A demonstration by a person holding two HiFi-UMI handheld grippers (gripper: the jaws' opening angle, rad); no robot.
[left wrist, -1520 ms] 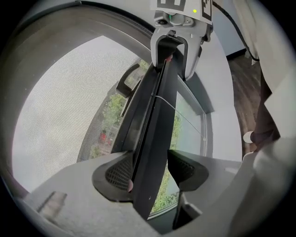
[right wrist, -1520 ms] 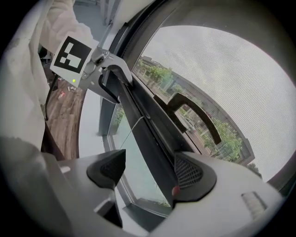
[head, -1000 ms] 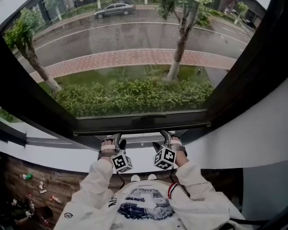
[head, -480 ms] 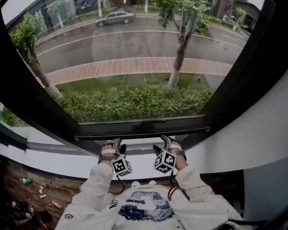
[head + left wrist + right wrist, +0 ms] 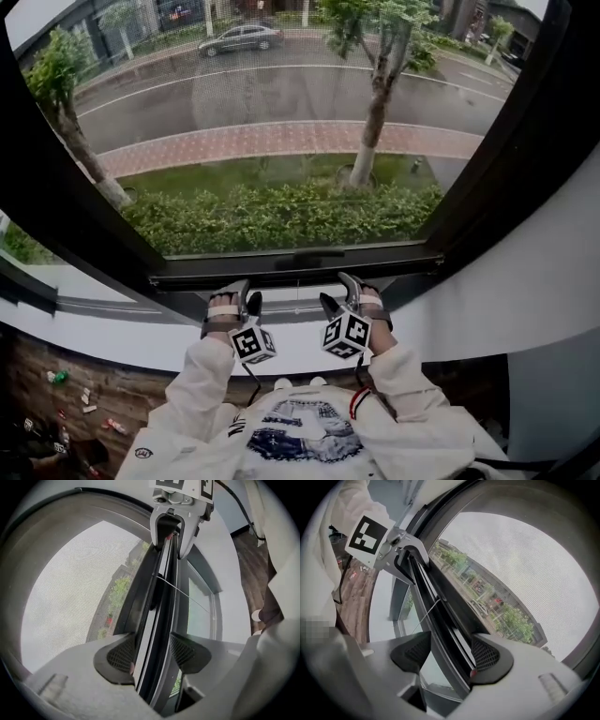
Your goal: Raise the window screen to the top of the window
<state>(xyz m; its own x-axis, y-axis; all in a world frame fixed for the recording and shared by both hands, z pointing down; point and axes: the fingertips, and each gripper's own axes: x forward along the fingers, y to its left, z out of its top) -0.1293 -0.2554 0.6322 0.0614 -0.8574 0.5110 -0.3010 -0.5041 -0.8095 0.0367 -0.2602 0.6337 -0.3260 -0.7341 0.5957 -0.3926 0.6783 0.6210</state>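
Since a second ago, both tongs have come up a little, bringing the screen's bottom bar [image 5: 300, 267] with them, and the right tongs' [image 5: 337, 292] jaws have just been closing with the bar between them.

A person in white sleeves stands at a dark-framed window [image 5: 56, 216], seen from above. The bar lies level across the bottom of the opening, just above the white sill [image 5: 112, 328], well short of the top. The screen [image 5: 281, 94] mesh fills the opening above it, with a hedge, trees, a road and a car showing through.

The left tongs [image 5: 247, 294] grip the bar left of its middle; the right tongs grip it right of its middle. They are near each other but apart, both reaching up from below the bar.

In the left gripper view, the bar [image 5: 159, 602] runs lengthwise between the two pads, clamped, with the mesh on the left. The right gripper view shows the same, its pads closed on the bar [image 5: 436, 606] and the mesh on the right.
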